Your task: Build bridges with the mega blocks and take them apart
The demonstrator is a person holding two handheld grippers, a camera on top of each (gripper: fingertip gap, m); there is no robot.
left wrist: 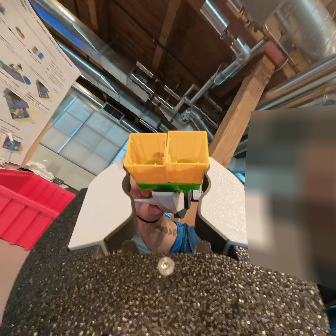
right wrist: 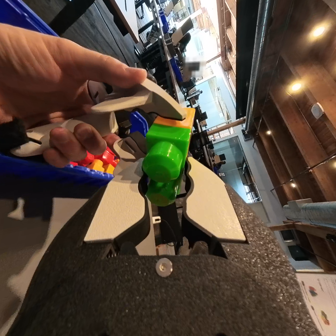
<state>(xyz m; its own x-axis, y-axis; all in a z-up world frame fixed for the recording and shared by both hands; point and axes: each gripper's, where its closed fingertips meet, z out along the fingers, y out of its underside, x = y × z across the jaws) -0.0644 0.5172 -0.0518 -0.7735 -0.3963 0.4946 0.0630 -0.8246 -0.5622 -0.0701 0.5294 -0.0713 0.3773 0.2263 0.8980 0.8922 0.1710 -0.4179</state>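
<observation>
The blocks are held up in the air between both grippers. In the left wrist view, my left gripper [left wrist: 166,172] is shut on two orange blocks [left wrist: 166,154], whose hollow undersides face the camera. They sit joined to a green block [left wrist: 169,186] behind them. My right gripper [left wrist: 169,200] shows beyond, holding the green block from the far side. In the right wrist view, my right gripper [right wrist: 163,174] is shut on the green block [right wrist: 167,145], studs toward the camera. The left gripper's upper finger [right wrist: 160,101] presses on the orange block [right wrist: 183,120].
A red bin [left wrist: 27,200] stands at the left. A blue bin [right wrist: 54,174] holds loose red and yellow blocks [right wrist: 98,161]. A hand [right wrist: 45,72] holds the left gripper. A printed poster [left wrist: 21,72] stands behind; a printed sheet [right wrist: 318,300] lies at the lower right. My two grippers' fingertips are within a few centimetres of each other.
</observation>
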